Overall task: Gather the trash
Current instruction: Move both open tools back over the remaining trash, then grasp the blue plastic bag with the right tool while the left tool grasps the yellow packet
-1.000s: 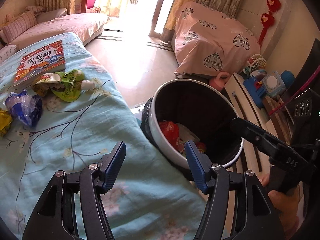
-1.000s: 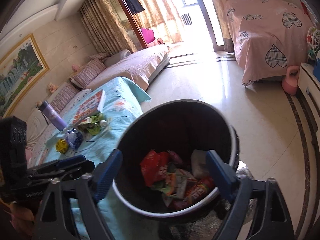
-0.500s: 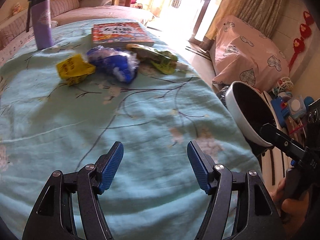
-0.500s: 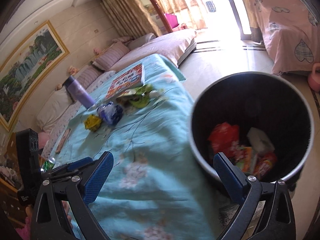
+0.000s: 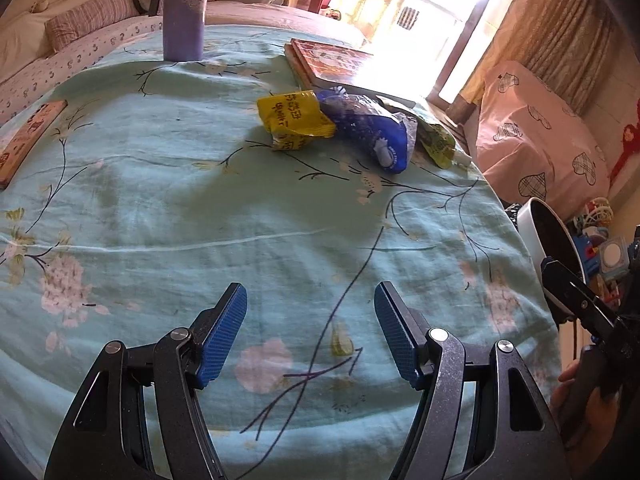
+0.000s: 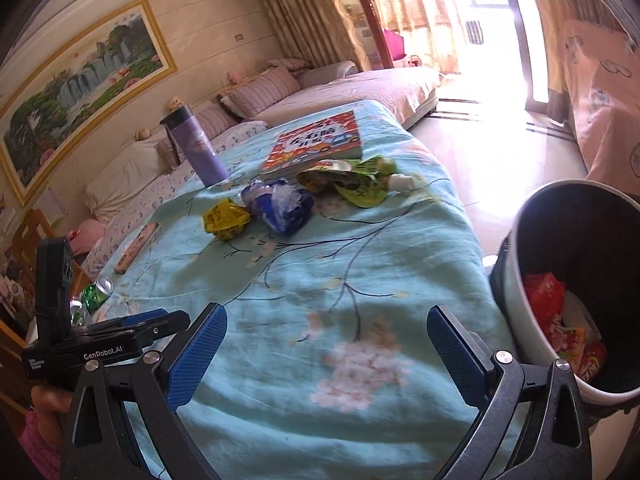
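Left gripper (image 5: 311, 334), body marked "GenRobot.AI", hovers above the floral tablecloth (image 6: 304, 280), jaws spread, empty. At its 12 o'clock: yellow wrapper (image 5: 294, 119), Chinese print unreadable, touching blue wrapper (image 5: 374, 136); green pouches (image 5: 436, 142) just beyond. Right gripper (image 6: 326, 350) likewise spread, empty. Trash bin (image 6: 516, 280) at 3 o'clock, red packets inside.

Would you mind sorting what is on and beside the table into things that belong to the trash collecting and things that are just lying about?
Part of the job:
yellow wrapper
blue plastic bag
green pouch
trash bin, already holding wrappers
left gripper and right gripper, both open and empty

Just lying about:
purple bottle
picture book
flat box near the table edge
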The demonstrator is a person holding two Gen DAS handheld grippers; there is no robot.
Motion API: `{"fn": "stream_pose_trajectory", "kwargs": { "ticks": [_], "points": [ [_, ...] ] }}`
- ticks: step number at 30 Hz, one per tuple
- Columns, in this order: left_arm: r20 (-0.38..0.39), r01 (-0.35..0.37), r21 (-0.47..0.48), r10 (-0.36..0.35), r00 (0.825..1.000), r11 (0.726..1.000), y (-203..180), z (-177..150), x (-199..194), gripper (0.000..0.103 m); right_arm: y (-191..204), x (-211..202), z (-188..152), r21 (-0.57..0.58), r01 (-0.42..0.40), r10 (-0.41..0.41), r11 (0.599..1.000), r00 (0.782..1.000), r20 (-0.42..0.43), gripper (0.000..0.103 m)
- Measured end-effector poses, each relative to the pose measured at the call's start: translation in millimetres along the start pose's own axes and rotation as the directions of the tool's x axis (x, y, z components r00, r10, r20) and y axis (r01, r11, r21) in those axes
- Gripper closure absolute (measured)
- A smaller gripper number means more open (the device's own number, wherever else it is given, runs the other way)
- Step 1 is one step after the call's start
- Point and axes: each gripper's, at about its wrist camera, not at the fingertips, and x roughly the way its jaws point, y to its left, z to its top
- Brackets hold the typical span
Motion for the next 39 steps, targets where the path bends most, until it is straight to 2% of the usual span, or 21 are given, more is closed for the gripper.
{"fn": "stream_pose_trajectory", "kwargs": {
  "ticks": [2,9,11,14,16,21,24,29,32,33,34,35,36,37,38,39],
  "points": [
    [0.001,0.0,-0.011,0.0,1.0,1.0,6,2,0,0.036,4,6,2,-0.012,0.019,-0.019,1.0,1.0,-0.014,0.002],
    [0.012,0.014,-0.038,-0.014,1.0,0.999,19,12,2,0.036,11,25,7,-0.002,0.01,-0.01,1.0,0.999,-0.032,0.002],
    [0.016,0.028,-0.042,-0.027,1.0,0.999,22,17,3,0.036,12,35,10,0.002,0.016,-0.016,1.0,0.998,-0.065,0.002],
    [0.025,0.041,-0.032,-0.04,0.999,0.999,26,28,4,0.036,15,48,14,0.01,-0.007,0.008,1.0,0.996,-0.09,0.002],
    [0.039,0.027,-0.018,-0.026,0.999,0.999,29,38,4,0.036,19,54,18,0.004,-0.034,0.034,0.999,0.996,-0.086,0.002],
    [0.056,0.032,-0.006,-0.032,0.998,0.999,44,68,12,0.036,29,70,36,-0.036,-0.039,0.037,0.999,0.997,-0.065,0.003],
    [0.052,0.051,-0.011,-0.05,0.997,0.999,50,85,22,0.036,33,82,50,-0.044,-0.042,0.039,0.998,0.998,-0.059,0.006],
    [0.028,0.091,0.011,-0.092,0.995,0.996,51,107,49,0.036,34,112,72,-0.03,-0.052,0.049,0.998,0.996,-0.073,0.024],
    [0.007,0.116,0.014,-0.116,0.993,0.993,52,114,66,0.036,33,132,80,-0.025,-0.06,0.057,0.998,0.994,-0.097,0.026],
    [0.0,0.132,0.014,-0.132,0.991,0.991,52,116,72,0.043,32,137,80,-0.021,-0.065,0.063,0.998,0.992,-0.105,0.027],
    [-0.008,0.146,0.019,-0.145,0.989,0.989,51,117,76,0.055,31,145,80,-0.013,-0.067,0.065,0.998,0.991,-0.119,0.034],
    [-0.022,0.166,0.026,-0.165,0.986,0.986,50,118,81,0.062,30,151,80,-0.007,-0.071,0.07,0.997,0.989,-0.133,0.048],
    [-0.032,0.189,0.03,-0.188,0.982,0.982,49,118,85,0.077,29,156,79,0.003,-0.087,0.086,0.996,0.985,-0.147,0.054],
    [-0.036,0.214,0.036,-0.212,0.977,0.976,47,117,86,0.083,28,158,78,0.014,-0.098,0.099,0.995,0.984,-0.148,0.055],
    [-0.032,0.223,0.047,-0.222,0.974,0.974,45,115,85,0.085,28,157,77,0.017,-0.101,0.102,0.995,0.985,-0.137,0.063],
    [-0.029,0.223,0.058,-0.222,0.975,0.973,43,113,82,0.091,29,155,77,0.015,-0.103,0.104,0.995,0.986,-0.131,0.064]
  ]
}}
